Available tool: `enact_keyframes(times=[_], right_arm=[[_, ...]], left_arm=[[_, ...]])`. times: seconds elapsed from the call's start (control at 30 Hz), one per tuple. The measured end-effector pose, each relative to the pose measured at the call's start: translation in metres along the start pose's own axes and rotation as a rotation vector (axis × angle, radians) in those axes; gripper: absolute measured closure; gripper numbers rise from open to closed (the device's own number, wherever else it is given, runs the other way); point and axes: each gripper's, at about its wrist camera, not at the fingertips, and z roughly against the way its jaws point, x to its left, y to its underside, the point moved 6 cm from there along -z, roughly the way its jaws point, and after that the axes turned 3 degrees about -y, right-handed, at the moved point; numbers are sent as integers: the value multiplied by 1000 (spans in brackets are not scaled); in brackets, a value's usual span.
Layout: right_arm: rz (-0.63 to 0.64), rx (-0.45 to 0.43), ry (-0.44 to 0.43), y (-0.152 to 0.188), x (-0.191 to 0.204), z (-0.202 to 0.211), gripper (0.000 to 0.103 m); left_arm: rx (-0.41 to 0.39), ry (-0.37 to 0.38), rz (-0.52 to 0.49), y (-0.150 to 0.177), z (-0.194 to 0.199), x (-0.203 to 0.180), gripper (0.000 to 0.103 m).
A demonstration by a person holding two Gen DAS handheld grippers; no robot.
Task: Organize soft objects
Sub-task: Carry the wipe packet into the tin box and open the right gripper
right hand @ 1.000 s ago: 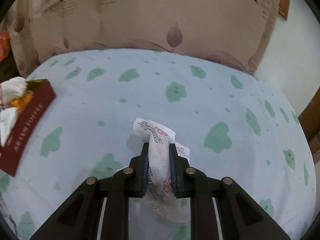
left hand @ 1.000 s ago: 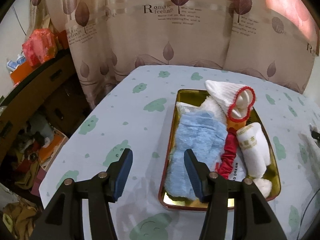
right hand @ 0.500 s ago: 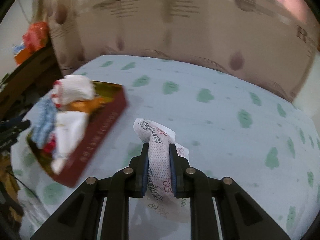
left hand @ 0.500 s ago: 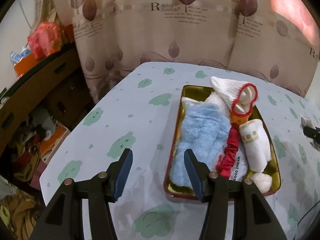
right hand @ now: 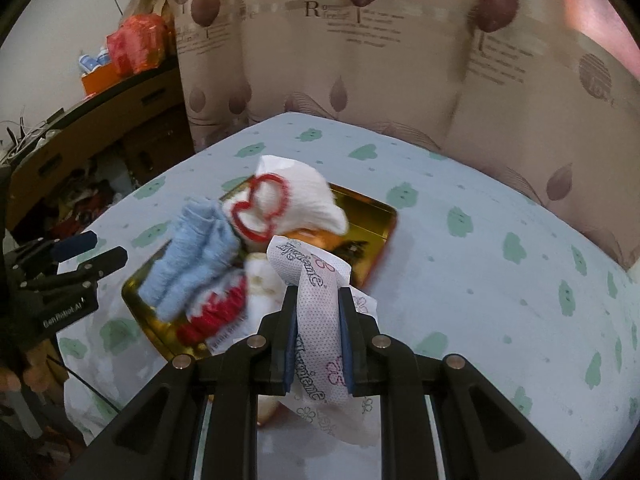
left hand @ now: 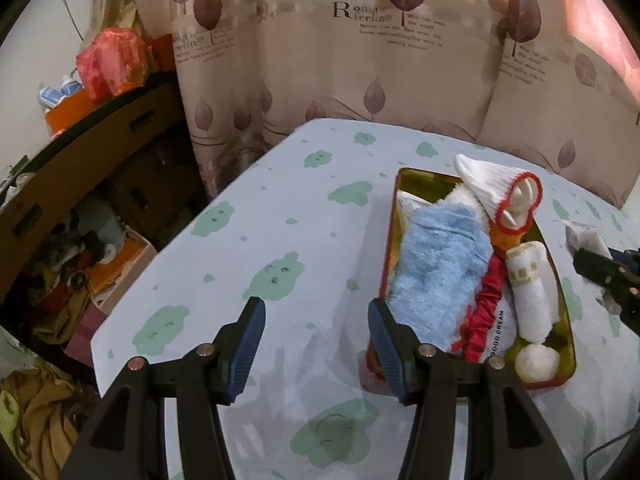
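Observation:
A gold tray (left hand: pixel 568 344) (right hand: pixel 384 216) with red sides sits on the table. It holds a blue fuzzy cloth (left hand: pixel 436 264) (right hand: pixel 192 256), a white red-trimmed sock (left hand: pixel 496 188) (right hand: pixel 296 196), a red scrunchie (left hand: pixel 484 312), a rolled white towel (left hand: pixel 530 288) and a white ball (left hand: pixel 536 362). My right gripper (right hand: pixel 318 332) is shut on a white printed tissue pack (right hand: pixel 316 300) and holds it over the tray's near end; it also shows in the left wrist view (left hand: pixel 600 268). My left gripper (left hand: pixel 316 336) is open and empty, left of the tray.
The table has a light blue cloth with green cloud prints (left hand: pixel 276 276). A beige leaf-print curtain (left hand: pixel 360 60) hangs behind it. A cardboard shelf and clutter (left hand: pixel 80 200) stand off the table's left edge.
My right gripper has swung left with the tissue pack, from open tablecloth to over the tray. My left gripper has drawn back and left, away from the tray.

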Motion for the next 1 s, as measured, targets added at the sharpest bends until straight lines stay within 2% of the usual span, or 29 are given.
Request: enact_keyframes(times=[0.33, 0.6, 0.83, 1.0], right_arm=[[12, 20, 8, -8, 29, -31, 87], [10, 27, -2, -9, 36, -46, 86], [-7, 39, -23, -5, 40, -55, 82], [9, 27, -16, -5, 45, -54, 77]], left_arm=[[1, -14, 39, -3, -2, 11, 48], [10, -7, 89, -4, -4, 20, 48], [24, 8, 97, -2, -5, 20, 48], [3, 8, 90, -3, -1, 17, 48]])
